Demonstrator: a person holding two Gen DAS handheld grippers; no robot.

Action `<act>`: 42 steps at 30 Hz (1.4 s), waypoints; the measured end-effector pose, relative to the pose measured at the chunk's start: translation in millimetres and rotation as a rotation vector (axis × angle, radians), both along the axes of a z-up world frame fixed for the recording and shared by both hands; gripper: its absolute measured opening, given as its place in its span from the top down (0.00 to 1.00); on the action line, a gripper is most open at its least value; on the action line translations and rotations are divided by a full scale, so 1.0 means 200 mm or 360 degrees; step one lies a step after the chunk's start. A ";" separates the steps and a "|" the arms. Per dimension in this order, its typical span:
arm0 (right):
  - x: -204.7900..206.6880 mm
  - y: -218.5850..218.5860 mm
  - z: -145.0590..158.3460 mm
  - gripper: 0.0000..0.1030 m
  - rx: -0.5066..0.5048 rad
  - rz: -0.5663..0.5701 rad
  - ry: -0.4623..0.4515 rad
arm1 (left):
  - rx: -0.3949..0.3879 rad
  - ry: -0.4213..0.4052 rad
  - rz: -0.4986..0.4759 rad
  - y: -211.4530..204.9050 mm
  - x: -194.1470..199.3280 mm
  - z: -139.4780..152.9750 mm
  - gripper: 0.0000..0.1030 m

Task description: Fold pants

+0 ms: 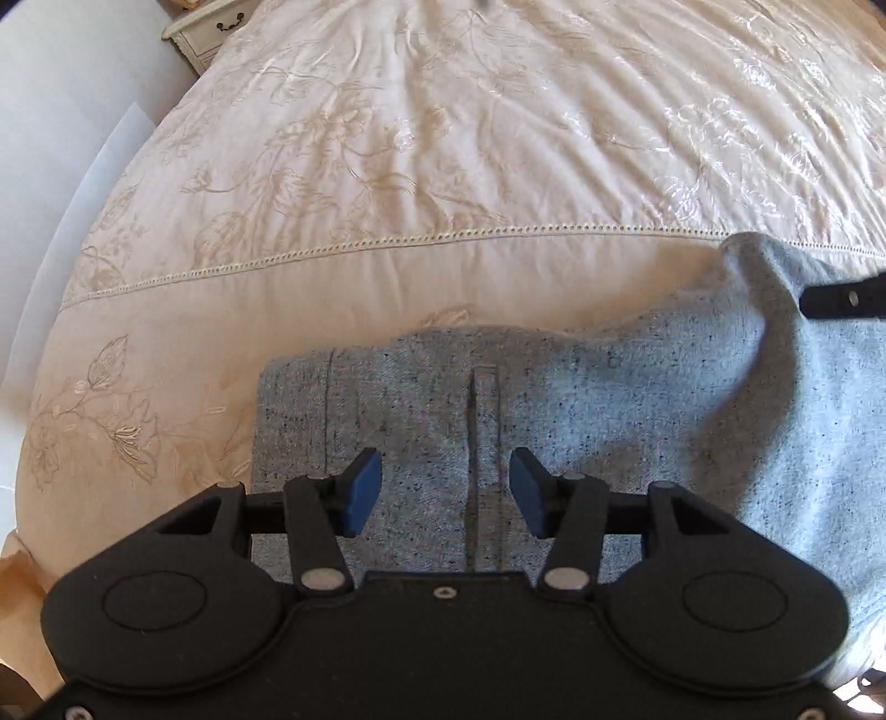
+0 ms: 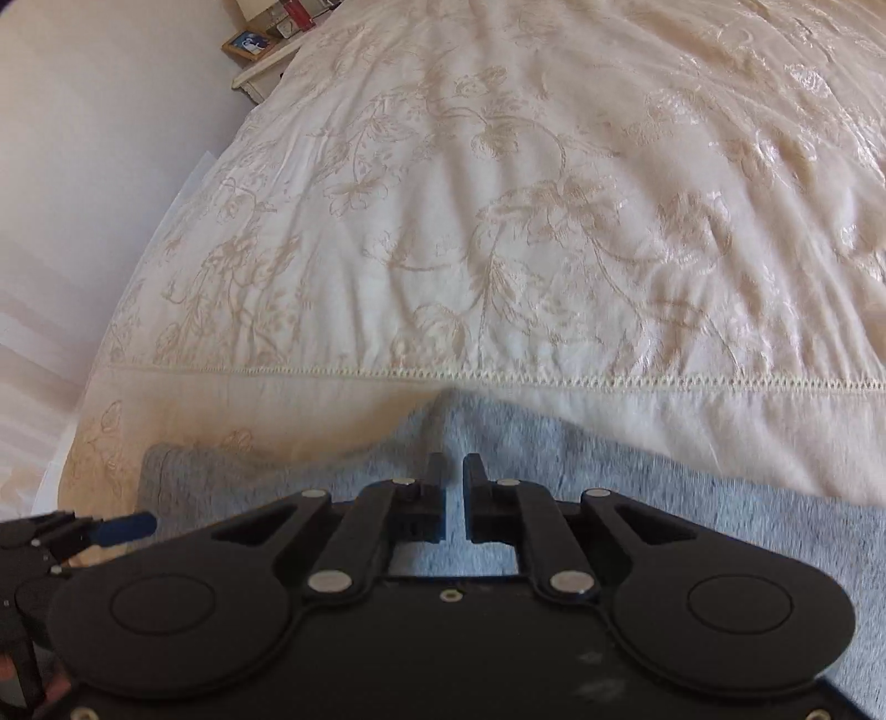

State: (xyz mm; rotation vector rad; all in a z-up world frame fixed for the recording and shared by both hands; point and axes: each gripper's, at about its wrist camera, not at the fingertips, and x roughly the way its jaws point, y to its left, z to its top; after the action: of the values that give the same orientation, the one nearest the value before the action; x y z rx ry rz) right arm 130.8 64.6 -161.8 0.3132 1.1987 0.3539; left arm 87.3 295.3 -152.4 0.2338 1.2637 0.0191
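Note:
Grey speckled pants (image 1: 637,404) lie on a cream embroidered bedspread (image 1: 443,138). My left gripper (image 1: 446,490) is open and empty, just above the pants near a stitched seam (image 1: 473,443). My right gripper (image 2: 454,493) is shut on a raised fold of the pants (image 2: 637,498) and pulls the cloth up into a peak. The right gripper's finger shows in the left wrist view (image 1: 841,299) at the lifted fold. The left gripper's blue pad shows in the right wrist view (image 2: 124,529) at the lower left.
The bedspread (image 2: 498,221) stretches far ahead with a lace seam (image 2: 554,379) across it. A pale bedside cabinet (image 1: 210,30) stands at the far left. A picture frame (image 2: 249,44) sits on it. A white wall (image 2: 83,166) runs along the left.

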 end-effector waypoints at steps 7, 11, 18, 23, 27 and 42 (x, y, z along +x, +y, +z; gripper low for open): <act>-0.52 -0.10 -0.18 0.91 -0.0077 0.0071 0.0322 | 0.0119 0.0143 0.0153 0.02 0.03 -0.14 0.42; -0.68 -0.26 -0.11 0.84 -0.0028 0.0019 0.0309 | 0.0125 0.0107 0.0199 -0.04 0.03 -0.07 0.45; -0.85 -0.95 0.07 0.67 -0.0076 -0.0609 0.0019 | 0.0040 0.0067 0.0061 -0.49 -0.12 0.03 0.45; -1.00 -1.54 0.10 0.65 -0.0261 -0.0920 -0.0068 | -0.0022 0.0082 -0.0125 -0.99 -0.27 0.05 0.45; -1.17 -1.96 0.07 0.64 -0.0283 -0.1142 -0.0008 | -0.0068 0.0104 -0.0334 -1.41 -0.38 0.04 0.45; -1.44 -2.69 -0.12 0.61 -0.0104 -0.1334 0.0094 | 0.0052 0.0454 -0.0490 -2.05 -0.54 -0.32 0.42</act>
State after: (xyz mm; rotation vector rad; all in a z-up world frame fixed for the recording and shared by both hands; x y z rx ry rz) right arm -158.0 -474.3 -185.5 0.7330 1.0320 -0.4240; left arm -20.0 -114.3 -216.6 0.4696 1.4993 -0.2661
